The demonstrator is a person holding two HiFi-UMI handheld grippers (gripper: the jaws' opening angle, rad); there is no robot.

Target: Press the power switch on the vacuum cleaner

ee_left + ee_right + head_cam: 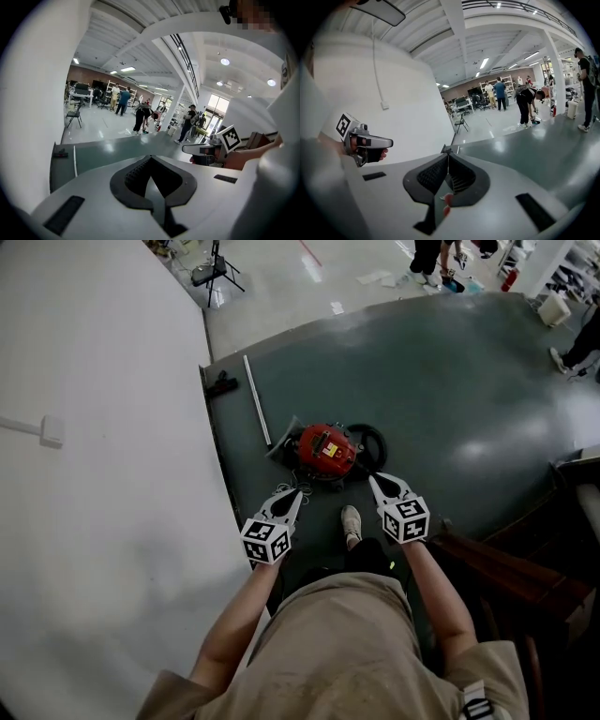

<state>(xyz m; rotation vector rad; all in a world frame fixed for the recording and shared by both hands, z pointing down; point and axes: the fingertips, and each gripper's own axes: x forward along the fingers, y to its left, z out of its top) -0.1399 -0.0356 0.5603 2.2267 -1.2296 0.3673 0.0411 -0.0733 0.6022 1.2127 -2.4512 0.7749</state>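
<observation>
Vacuum (pixel 326 451) sits on the dark green floor mat (pixel 450 381), straight ahead of the person and close to the white wall (pixel 94 427). Red body, yellow label on top. Long axis runs roughly crosswise to the person: grey end toward the wall, black hose loop (pixel 373 439) on the far side. Can't make out the switch from here.

Left tongs (pixel 298 493) closed, empty, held above the mat just short of the vacuum. Right tongs (pixel 373 478) same: closed, empty, tip nearer the hose side. Neither touches the vacuum.

Shoe (pixel 351 524) planted between the two tongs.

A metal tube (pixel 257 409) lies on the mat, its near end by the vacuum's grey end. A black nozzle (pixel 222 383) sits at the mat edge by the wall. People (pixel 140 118) stand well off on the lighter floor.
</observation>
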